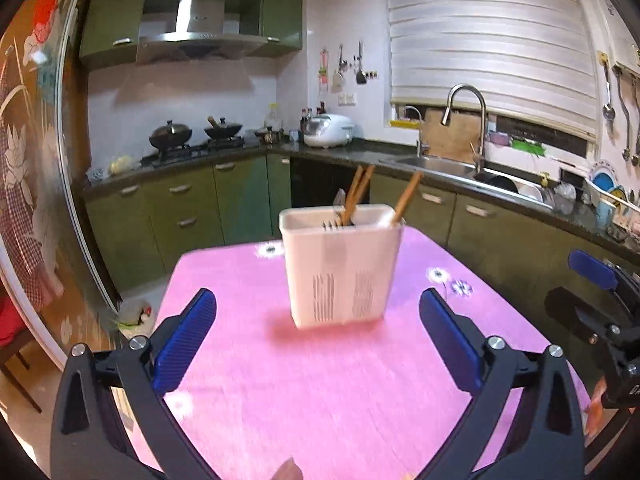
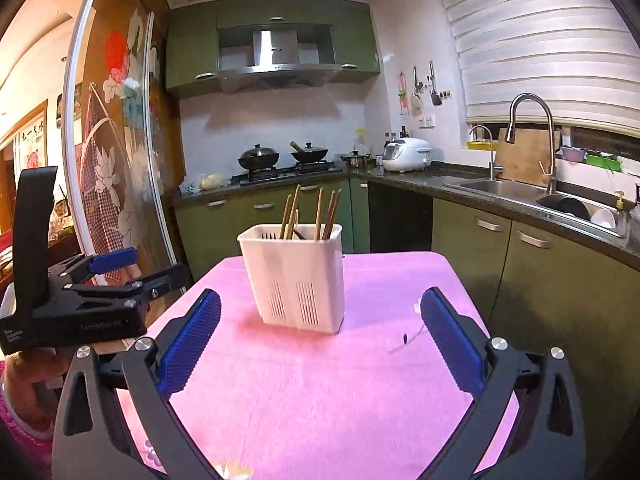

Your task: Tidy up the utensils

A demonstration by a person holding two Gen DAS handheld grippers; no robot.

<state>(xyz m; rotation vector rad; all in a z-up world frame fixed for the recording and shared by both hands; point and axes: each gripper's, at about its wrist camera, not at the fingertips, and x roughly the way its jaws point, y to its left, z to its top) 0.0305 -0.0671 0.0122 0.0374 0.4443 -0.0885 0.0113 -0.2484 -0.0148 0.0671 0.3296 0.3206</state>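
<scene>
A white slotted utensil holder stands upright on the pink tablecloth. Several wooden chopsticks and fork tines stick out of its top. My left gripper is open, with nothing between its blue pads, a short way in front of the holder. My right gripper is open and empty too, also short of the holder. In the right wrist view the left gripper shows at the left edge. In the left wrist view the right gripper shows at the right edge.
Green cabinets and a dark counter run behind the table, with a stove and woks, a rice cooker and a sink with a tall tap. A decorated glass door stands to the left.
</scene>
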